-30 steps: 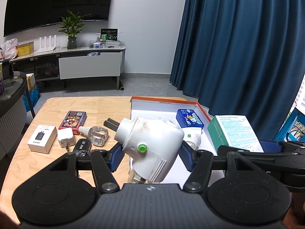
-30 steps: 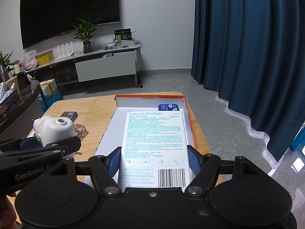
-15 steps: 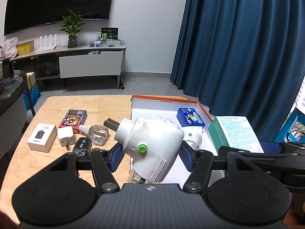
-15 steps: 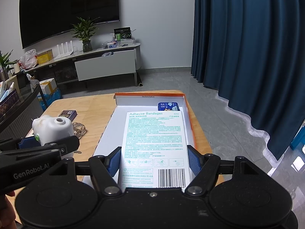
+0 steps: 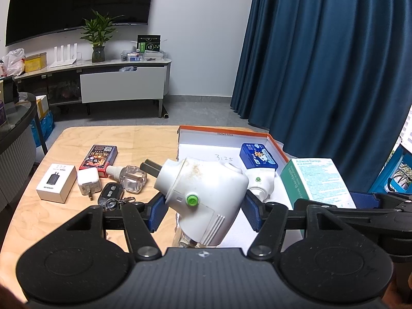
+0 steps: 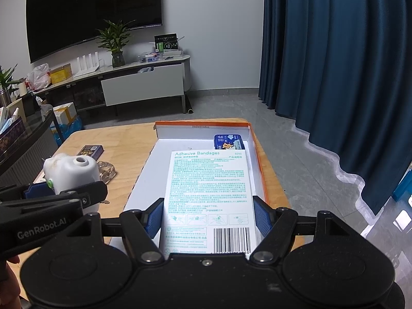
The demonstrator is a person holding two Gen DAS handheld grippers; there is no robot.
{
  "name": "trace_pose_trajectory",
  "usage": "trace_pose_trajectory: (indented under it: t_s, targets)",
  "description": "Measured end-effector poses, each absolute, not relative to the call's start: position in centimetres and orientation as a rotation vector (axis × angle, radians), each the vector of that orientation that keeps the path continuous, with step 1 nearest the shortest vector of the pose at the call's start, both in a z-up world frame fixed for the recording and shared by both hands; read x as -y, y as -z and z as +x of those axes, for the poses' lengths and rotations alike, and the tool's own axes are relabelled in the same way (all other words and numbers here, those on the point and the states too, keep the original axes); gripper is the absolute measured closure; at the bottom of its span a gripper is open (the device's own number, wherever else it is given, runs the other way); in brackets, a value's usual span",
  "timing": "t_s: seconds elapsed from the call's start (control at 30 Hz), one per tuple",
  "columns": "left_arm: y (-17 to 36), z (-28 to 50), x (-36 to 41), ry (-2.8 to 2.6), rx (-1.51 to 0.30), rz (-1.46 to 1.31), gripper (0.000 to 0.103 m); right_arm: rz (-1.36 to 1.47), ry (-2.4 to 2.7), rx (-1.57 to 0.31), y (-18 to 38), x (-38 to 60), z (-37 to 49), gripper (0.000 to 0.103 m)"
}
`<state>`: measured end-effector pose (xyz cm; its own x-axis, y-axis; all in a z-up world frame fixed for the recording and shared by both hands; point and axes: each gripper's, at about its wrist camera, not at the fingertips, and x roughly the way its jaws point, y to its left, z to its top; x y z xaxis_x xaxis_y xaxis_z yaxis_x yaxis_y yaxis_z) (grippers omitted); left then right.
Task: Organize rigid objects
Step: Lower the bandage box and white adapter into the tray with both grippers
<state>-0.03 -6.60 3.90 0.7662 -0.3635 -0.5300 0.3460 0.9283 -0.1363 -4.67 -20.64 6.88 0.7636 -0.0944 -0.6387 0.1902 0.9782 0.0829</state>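
White plug-in device point(image 5: 203, 195) clamped between left fingers point(image 5: 157, 212) | bandage box point(image 6: 208, 198) clamped between right fingers point(image 6: 261, 219)

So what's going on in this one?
A person is sorting items off a wooden table into an orange-rimmed box. The left gripper holds a white plug-in device; the right gripper holds an adhesive bandage box over the orange-rimmed box. A blue pack already lies inside.
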Motion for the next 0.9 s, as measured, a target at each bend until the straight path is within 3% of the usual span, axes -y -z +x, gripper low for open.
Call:
trace_pose_trajectory:
  t_s: [0.9]
  targets:
    - [-3.2,3.6,6.6,0.385,-0.625,-0.026,0.04,0.251,0.151,-0.709,-7.5,25.2,-1.5,0.019]
